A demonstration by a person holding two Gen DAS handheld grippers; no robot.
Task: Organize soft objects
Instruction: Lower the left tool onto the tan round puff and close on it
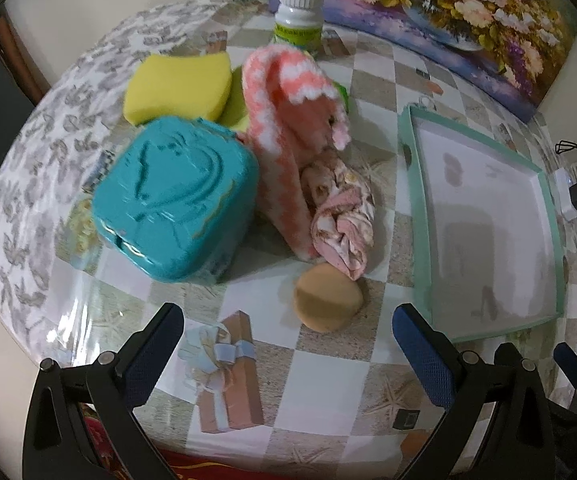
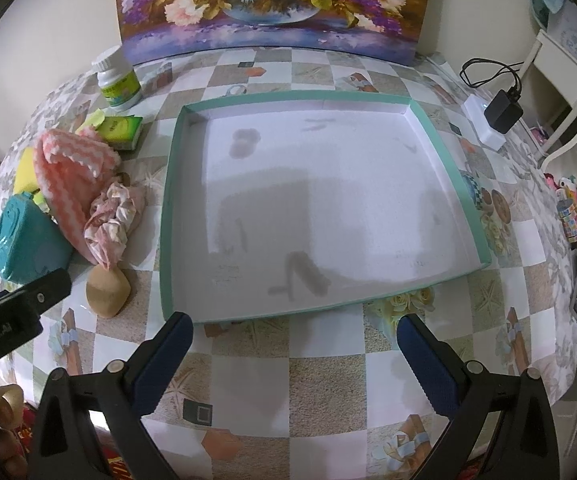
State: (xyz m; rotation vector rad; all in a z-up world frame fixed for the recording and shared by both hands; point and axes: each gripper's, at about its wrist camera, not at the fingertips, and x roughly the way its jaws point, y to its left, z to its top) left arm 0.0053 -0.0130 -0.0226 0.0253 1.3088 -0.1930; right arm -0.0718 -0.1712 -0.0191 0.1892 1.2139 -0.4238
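Observation:
A pile of soft things lies left of a shallow teal-rimmed tray (image 1: 416,184) with a white floor, also in the right wrist view (image 2: 168,208). The pile holds a pink-and-white fuzzy cloth (image 1: 284,120) (image 2: 68,168), a crumpled pink floral cloth (image 1: 340,216) (image 2: 112,220), a tan round sponge (image 1: 326,302) (image 2: 106,290) and a yellow sponge (image 1: 176,86) (image 2: 24,174). My left gripper (image 1: 288,330) is open and empty, just short of the tan sponge. My right gripper (image 2: 294,338) is open and empty at the tray's near edge.
A teal hard plastic box (image 1: 176,196) (image 2: 24,240) sits left of the cloths. A white bottle (image 1: 298,20) (image 2: 118,80) and a green packet (image 2: 122,130) stand behind. A flower painting (image 2: 272,4) leans on the wall. A white power block with a black adapter (image 2: 492,116) lies at the right.

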